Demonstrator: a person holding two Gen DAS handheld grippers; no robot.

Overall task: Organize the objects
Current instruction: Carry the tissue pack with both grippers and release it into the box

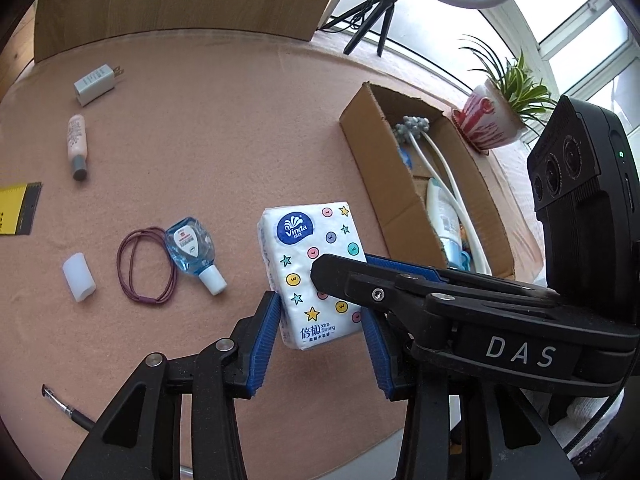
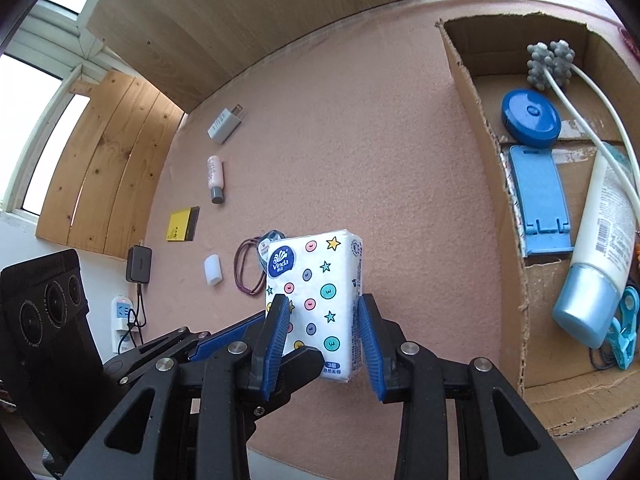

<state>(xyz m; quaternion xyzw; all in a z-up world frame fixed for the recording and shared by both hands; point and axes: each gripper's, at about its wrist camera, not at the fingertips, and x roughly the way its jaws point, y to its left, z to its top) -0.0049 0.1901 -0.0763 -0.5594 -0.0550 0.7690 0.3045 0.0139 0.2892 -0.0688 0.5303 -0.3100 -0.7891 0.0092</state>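
Left gripper (image 1: 320, 330): black linkage arms, silver pivot screws, ribbed blue pads. Right gripper (image 2: 323, 334): identical build, black frame, blue ribbed pads, silver screws. Its housing bears white "DAS" lettering; a black three-lens camera block sits above, green indicator lit.

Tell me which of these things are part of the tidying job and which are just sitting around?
Part of the job: tissue pack, box, charger, pink bottle, sanitizer, hair ties, white cap.

Just around: potted plant, tripod, wooden board.
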